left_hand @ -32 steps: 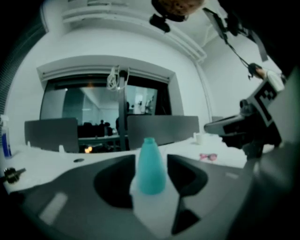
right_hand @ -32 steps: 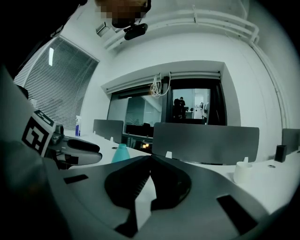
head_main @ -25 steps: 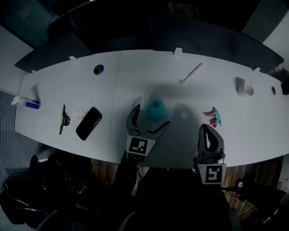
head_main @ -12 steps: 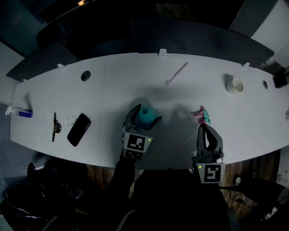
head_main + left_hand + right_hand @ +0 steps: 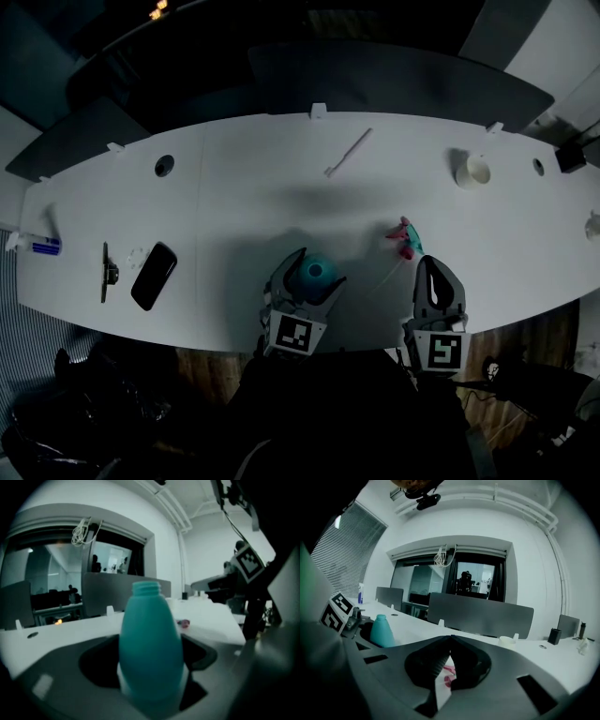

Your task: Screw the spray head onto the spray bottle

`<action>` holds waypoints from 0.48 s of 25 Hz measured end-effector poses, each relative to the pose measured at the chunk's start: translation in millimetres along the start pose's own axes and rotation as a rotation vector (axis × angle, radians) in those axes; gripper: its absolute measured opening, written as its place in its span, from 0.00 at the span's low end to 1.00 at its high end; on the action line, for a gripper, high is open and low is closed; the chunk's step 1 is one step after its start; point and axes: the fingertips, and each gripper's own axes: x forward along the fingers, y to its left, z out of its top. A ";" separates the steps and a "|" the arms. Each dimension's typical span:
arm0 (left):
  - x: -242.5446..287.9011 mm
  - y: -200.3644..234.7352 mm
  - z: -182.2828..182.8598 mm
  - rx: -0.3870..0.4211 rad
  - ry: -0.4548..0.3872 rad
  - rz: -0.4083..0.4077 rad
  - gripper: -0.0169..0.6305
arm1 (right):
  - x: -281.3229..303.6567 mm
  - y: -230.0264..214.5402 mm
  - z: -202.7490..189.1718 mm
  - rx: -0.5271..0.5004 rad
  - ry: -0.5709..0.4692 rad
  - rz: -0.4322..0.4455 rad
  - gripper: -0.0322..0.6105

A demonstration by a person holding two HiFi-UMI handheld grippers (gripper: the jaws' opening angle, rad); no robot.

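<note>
The left gripper (image 5: 316, 265) has just been closing. A second ago its jaws stood wider with the bottle just ahead of them; now they are still fairly wide but pressed on the lower sides of the bottle (image 5: 150, 644), which stands upright between them, threaded neck bare. The bottle has also come with the gripper toward the near edge of the table (image 5: 234, 187), so I judge the grasp made and the bottle ready to be held for screwing. To its right the pink-and-teal spray head (image 5: 405, 238) lies on the table where it lay before, near the bottle but apart from it, a thin white tube trailing from it toward the near edge. The right gripper (image 5: 430, 262) has its jaws fully together on nothing, tips just short of the spray head and a little to its right; the pink shows beyond the slit in the right gripper view. The spray head is not yet taken, and those jaws would have to part first. As for writing, the small bottle (image 5: 37, 247) at the table's far left bears a blue label too small to read, the phone (image 5: 154, 276) shows a dark face with no mark, each gripper's cube carries only a black-and-white square marker, and the white roll (image 5: 473, 171) at far right looks blank.
</note>
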 end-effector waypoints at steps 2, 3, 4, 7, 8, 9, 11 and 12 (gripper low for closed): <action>0.6 -2.9 -3.7 0.032 0.017 -0.005 0.63 | 3.1 -10.4 -14.4 0.030 0.093 -0.002 0.06; 1.0 -3.7 -4.5 0.041 0.021 -0.007 0.63 | 6.8 -16.4 -24.5 0.067 0.149 0.008 0.06; 1.1 -3.8 -4.6 0.045 0.018 -0.007 0.63 | 11.4 -21.4 -36.3 0.117 0.212 0.027 0.06; -0.3 -2.0 -3.0 0.044 0.007 0.005 0.63 | 25.9 -17.8 -64.8 0.297 0.405 0.117 0.15; -0.6 -2.0 -2.4 0.043 0.007 0.006 0.63 | 31.0 -13.3 -67.8 0.353 0.443 0.143 0.25; -0.7 -2.3 -1.9 0.045 0.006 0.006 0.63 | 35.9 -9.9 -69.4 0.406 0.469 0.155 0.30; -0.8 -3.0 -0.9 0.052 0.003 0.003 0.63 | 43.8 -9.4 -79.6 0.478 0.511 0.140 0.37; -0.7 -3.2 -0.5 0.056 0.000 0.002 0.63 | 47.0 -9.9 -85.8 0.506 0.528 0.124 0.38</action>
